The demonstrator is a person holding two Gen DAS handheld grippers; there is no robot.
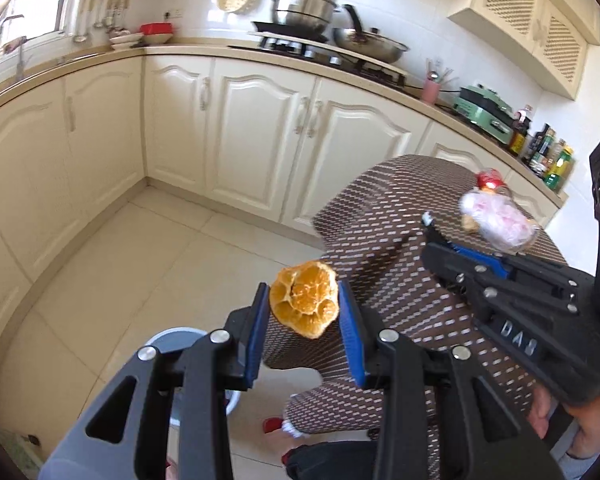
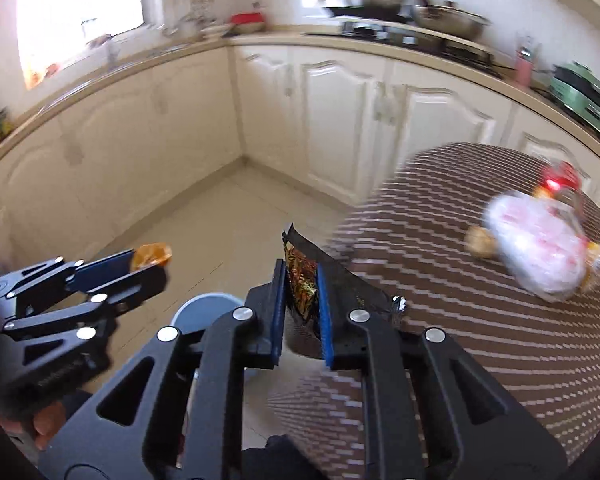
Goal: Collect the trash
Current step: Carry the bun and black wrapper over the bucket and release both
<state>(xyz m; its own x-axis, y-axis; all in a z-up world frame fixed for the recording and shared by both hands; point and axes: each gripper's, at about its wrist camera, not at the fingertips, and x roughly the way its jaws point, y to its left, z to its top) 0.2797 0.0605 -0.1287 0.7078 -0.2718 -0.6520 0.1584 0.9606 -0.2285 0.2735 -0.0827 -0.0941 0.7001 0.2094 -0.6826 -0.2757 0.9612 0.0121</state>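
We see the left gripper (image 1: 304, 312) clamped on an orange peel (image 1: 303, 305), held off the table edge above the floor. The right gripper (image 2: 302, 304) pinches a dark snack wrapper (image 2: 300, 284) at the edge of the patterned table (image 2: 480, 320). A grey bin (image 2: 204, 312) sits below; a crumpled plastic bag (image 2: 540, 252) lies farther along the table.

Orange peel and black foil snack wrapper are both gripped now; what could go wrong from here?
1. The dried orange peel sits only at the left gripper fingertips and could slip onto the floor tiles.
2. The grey round bin is mostly hidden under both grippers, so the black foil snack wrapper in the right gripper might miss it.
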